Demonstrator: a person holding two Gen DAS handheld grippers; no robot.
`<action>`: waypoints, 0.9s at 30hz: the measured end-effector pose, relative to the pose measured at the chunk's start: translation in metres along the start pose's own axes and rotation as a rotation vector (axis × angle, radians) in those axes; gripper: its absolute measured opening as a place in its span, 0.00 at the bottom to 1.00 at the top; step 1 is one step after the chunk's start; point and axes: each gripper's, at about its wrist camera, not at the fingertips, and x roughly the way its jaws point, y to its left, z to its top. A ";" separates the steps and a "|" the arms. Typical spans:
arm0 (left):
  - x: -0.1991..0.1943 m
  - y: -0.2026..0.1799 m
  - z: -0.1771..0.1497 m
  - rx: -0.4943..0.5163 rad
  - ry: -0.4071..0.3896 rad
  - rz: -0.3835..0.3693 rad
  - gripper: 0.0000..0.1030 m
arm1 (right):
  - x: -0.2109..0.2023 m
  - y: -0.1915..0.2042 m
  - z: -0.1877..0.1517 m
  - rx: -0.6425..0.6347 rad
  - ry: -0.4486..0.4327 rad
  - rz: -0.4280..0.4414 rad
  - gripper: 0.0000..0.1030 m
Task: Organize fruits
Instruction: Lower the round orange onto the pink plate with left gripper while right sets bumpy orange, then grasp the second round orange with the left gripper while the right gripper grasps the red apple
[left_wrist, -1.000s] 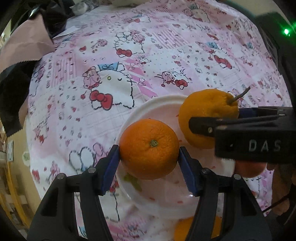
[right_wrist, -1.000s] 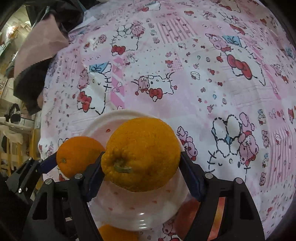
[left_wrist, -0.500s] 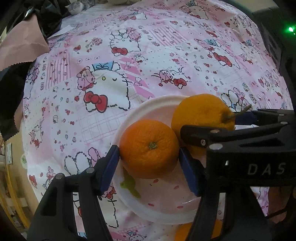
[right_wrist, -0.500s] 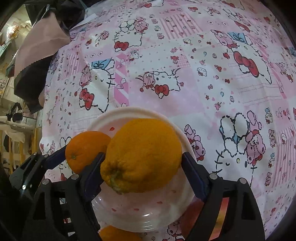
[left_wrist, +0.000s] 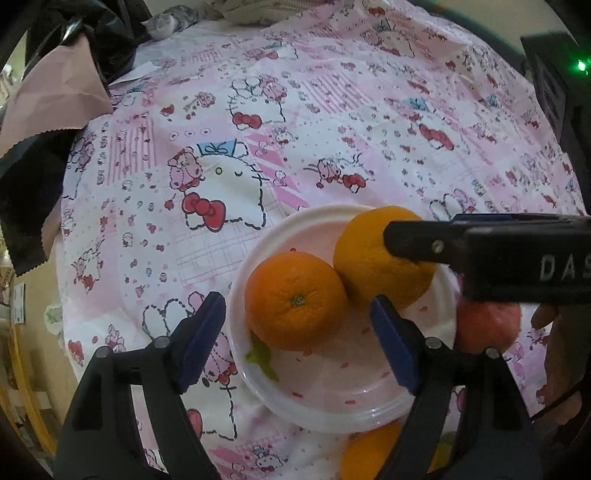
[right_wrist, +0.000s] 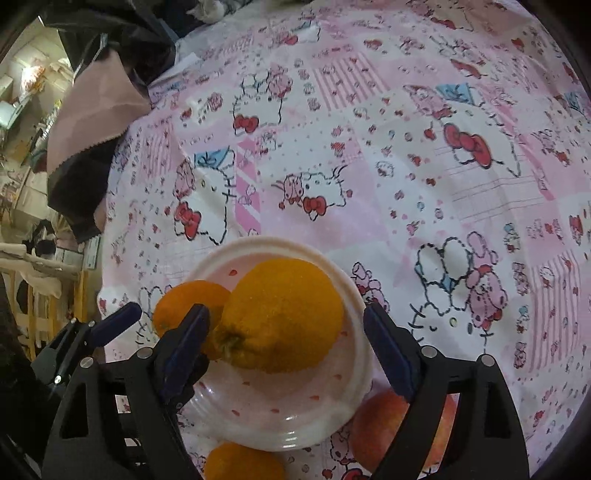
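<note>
A white plate (left_wrist: 258, 380) (right_wrist: 354, 373) with a pink inside lies on the patterned cloth and holds two fruits. The round orange (left_wrist: 295, 299) (right_wrist: 184, 299) rests between the fingers of my left gripper (left_wrist: 295, 301), whose jaws are opening with both blue pads clear of it. A bigger yellow-orange citrus (left_wrist: 369, 266) (right_wrist: 284, 314) leans against it. My right gripper (right_wrist: 286, 310) straddles this citrus and its jaws are opening too, the right pad well clear. Its black body (left_wrist: 480, 251) crosses the left wrist view.
A red apple (left_wrist: 487, 325) (right_wrist: 384, 424) lies on the cloth right of the plate, and another orange (left_wrist: 369, 450) (right_wrist: 240, 461) lies just in front of it. Pink and black fabric (left_wrist: 48, 110) hangs at the table's left edge. A black device with a green light (left_wrist: 561, 81) stands far right.
Both grippers have let go: their pads spread away from the orange and the citrus, which now rest on the plate. The citrus rolled, stem end toward the orange. The right gripper lifted slightly.
</note>
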 end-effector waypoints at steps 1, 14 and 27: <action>-0.006 0.000 -0.001 -0.005 -0.010 0.002 0.76 | -0.004 -0.001 -0.001 0.005 -0.005 0.007 0.85; -0.065 0.003 -0.033 -0.104 -0.084 0.006 0.76 | -0.070 -0.010 -0.049 0.029 -0.089 0.049 0.85; -0.097 -0.011 -0.082 -0.157 -0.089 0.000 0.76 | -0.097 -0.027 -0.102 0.090 -0.102 0.044 0.85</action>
